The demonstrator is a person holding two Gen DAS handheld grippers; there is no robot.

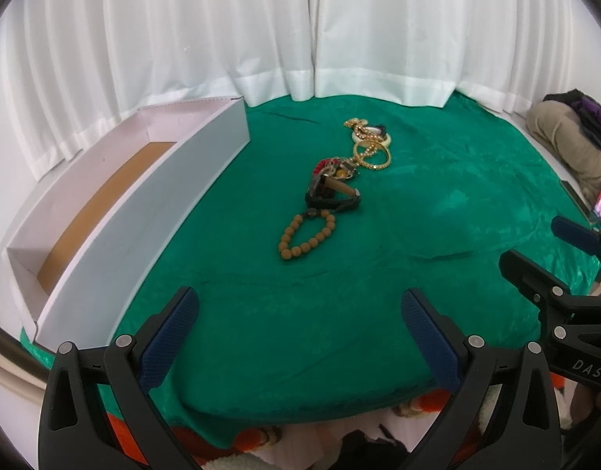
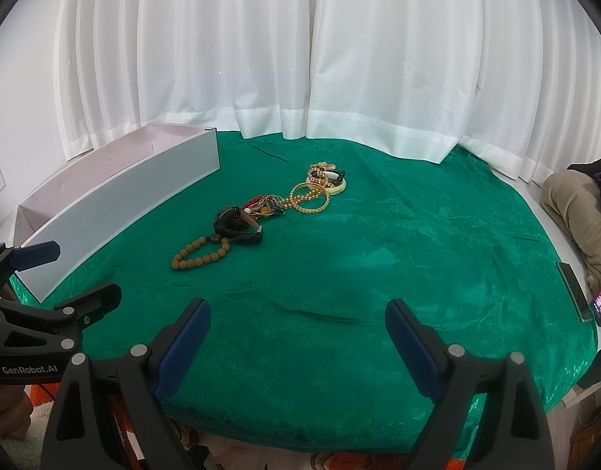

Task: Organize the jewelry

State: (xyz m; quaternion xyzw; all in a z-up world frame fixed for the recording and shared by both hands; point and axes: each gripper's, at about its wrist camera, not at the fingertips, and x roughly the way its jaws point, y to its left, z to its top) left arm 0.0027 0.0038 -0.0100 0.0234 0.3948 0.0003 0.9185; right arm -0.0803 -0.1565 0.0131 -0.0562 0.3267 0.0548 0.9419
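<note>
Green cloth (image 2: 379,274), jewelry pile (image 2: 261,211) beside white box (image 2: 116,203), left tongs (image 1: 300,313) and right tongs (image 2: 298,325) both apart, empty

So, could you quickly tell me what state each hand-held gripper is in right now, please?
Left hand-held gripper: open, empty.
Right hand-held gripper: open, empty.

Jewelry pile (image 1: 339,172) lies in a line mid-cloth: wooden bead bracelet (image 1: 306,235) nearest, gold bangle (image 1: 372,154) farther; white box (image 1: 104,211) stands open at left.
</note>
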